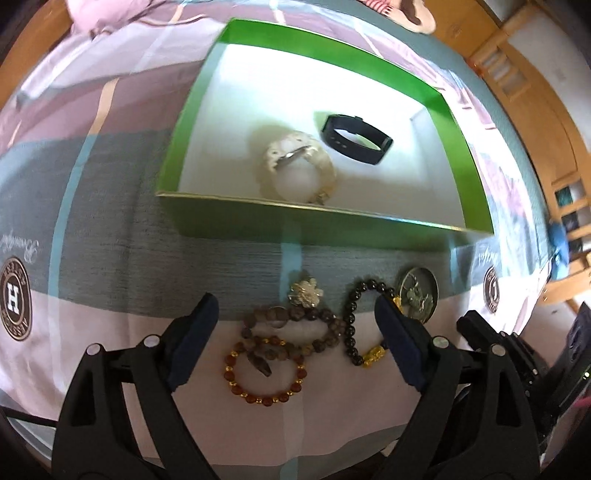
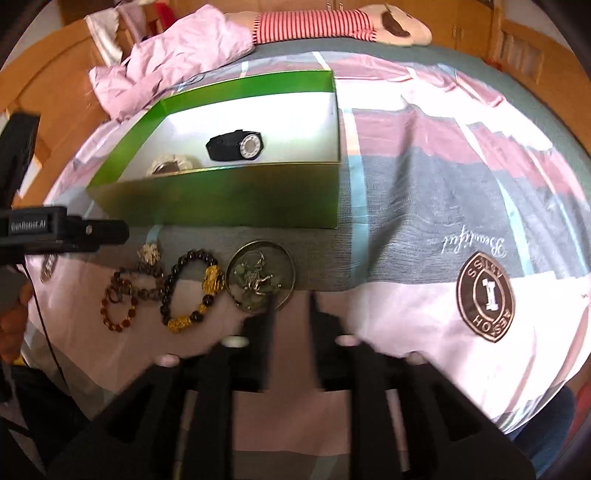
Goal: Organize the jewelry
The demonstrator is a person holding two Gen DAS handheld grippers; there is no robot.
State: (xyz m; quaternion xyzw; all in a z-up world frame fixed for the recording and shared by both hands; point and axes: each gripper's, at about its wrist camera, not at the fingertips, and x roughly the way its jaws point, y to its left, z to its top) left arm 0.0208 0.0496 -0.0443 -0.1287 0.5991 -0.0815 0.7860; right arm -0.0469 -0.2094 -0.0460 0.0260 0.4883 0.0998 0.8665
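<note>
A green box [image 1: 236, 216] with a white floor lies on the bed and holds a black watch [image 1: 356, 139] and a pale bracelet [image 1: 299, 166]. In front of it lie a brown bead bracelet [image 1: 291, 325], an amber bead bracelet [image 1: 264, 376], a black bead bracelet with gold charms [image 1: 354, 325] and a round dish of jewelry [image 1: 417, 297]. My left gripper [image 1: 295, 314] is open just above the brown and amber bracelets. My right gripper [image 2: 291, 299] is open and empty, its left finger at the dish [image 2: 260, 275]. The box [image 2: 221, 199], watch [image 2: 236, 146] and black bracelet [image 2: 192, 288] show there too.
The bed cover [image 2: 424, 206] has pink, grey and teal blocks. A crumpled pink cloth [image 2: 166, 59] and a striped plush toy [image 2: 332, 22] lie behind the box. Wooden bed frame and furniture [image 1: 535, 110] stand around. The left gripper's body [image 2: 62, 229] reaches in from the left.
</note>
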